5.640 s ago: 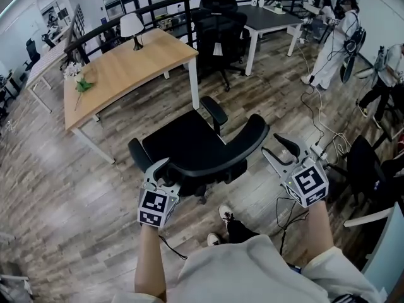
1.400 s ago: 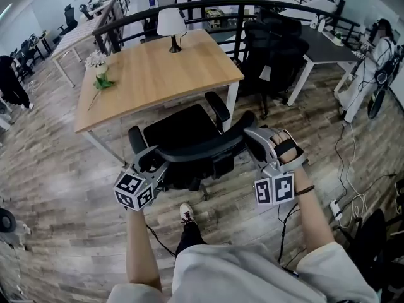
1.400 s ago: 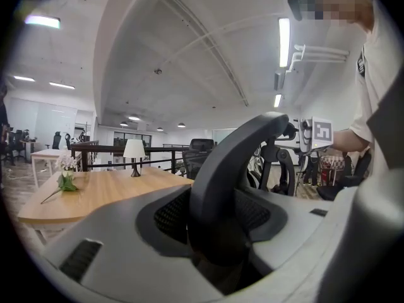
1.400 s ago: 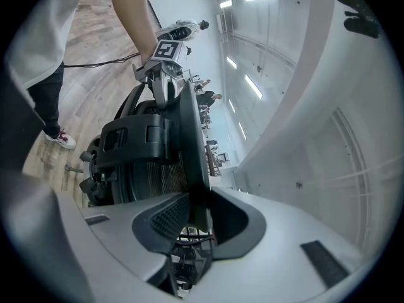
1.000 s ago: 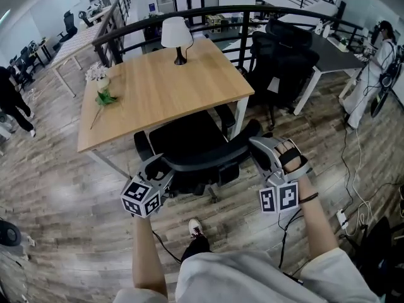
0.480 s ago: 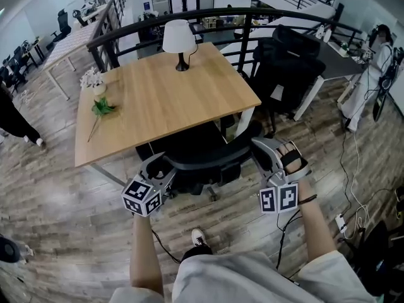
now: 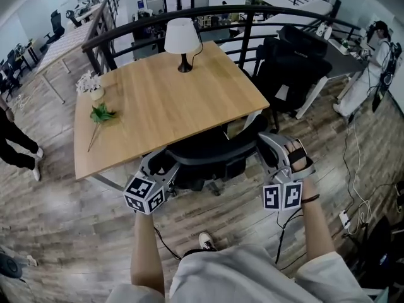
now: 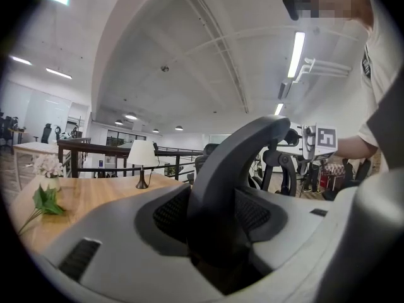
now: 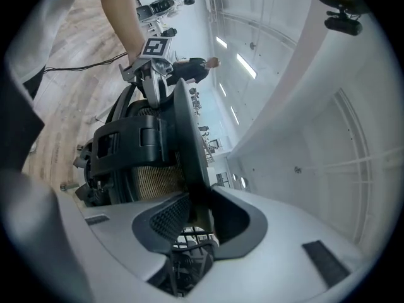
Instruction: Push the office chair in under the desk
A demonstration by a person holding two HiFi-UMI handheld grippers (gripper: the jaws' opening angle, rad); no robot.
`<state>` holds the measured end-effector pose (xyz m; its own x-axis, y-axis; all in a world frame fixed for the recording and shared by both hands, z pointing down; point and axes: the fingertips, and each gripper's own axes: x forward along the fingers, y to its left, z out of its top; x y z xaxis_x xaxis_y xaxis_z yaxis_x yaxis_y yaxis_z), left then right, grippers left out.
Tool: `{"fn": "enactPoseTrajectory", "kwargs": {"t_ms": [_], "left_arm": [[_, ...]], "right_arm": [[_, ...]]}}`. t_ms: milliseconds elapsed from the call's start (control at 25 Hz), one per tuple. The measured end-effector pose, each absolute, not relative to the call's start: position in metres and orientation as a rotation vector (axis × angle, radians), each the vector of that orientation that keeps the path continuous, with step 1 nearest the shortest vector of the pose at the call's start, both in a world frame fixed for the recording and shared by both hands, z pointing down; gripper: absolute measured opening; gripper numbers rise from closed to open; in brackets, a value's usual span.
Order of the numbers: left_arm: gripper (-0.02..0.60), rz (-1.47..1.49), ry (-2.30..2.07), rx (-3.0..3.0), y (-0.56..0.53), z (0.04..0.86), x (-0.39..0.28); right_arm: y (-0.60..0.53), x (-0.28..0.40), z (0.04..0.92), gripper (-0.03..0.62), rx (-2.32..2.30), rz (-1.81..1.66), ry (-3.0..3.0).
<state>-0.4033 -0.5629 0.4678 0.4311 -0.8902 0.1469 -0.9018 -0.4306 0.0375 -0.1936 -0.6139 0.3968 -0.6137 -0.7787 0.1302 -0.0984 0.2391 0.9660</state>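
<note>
Here, the office chair (image 7: 211, 151) is sitting with its seat tucked beneath the wooden surface (image 7: 164, 100). Only its curved black backrest and part of its base are showing at the surface's near edge.

The left gripper (image 7: 156, 167) is gripping the left end of the backrest. In the left gripper view its grey fingers (image 8: 113, 245) are clenching the thick dark rim, with the ribbed pads pressing on both sides. The right gripper (image 7: 265, 145) is holding the right end, and in the right gripper view its fingers (image 9: 271, 232) are closing on the thin edge of the backrest. The person's bare forearms are reaching forward from a pale shirt, and one shoe (image 7: 207, 240) is standing on the wood floor (image 7: 76, 232) below.

On the surface a white-shaded lamp (image 7: 182, 40) is standing near the far edge, while a small pot of white flowers (image 7: 90, 84) and a green sprig (image 7: 101, 113) are lying toward the left side. A dark railing (image 7: 189, 14) is running behind it. A second black chair (image 7: 293, 55) is standing to the right beside another desk (image 7: 328, 46), and a person in white (image 7: 372, 55) is standing beyond that.
</note>
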Motion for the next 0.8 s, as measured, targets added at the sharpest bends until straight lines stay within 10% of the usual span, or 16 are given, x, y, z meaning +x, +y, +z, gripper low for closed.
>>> {"fn": "enactPoseTrajectory", "kwargs": {"t_ms": [800], "left_arm": [[0.247, 0.17, -1.591, 2.598, -0.629, 0.468, -0.477]], "right_arm": [[-0.673, -0.266, 0.397, 0.117, 0.819, -1.401, -1.935]]}}
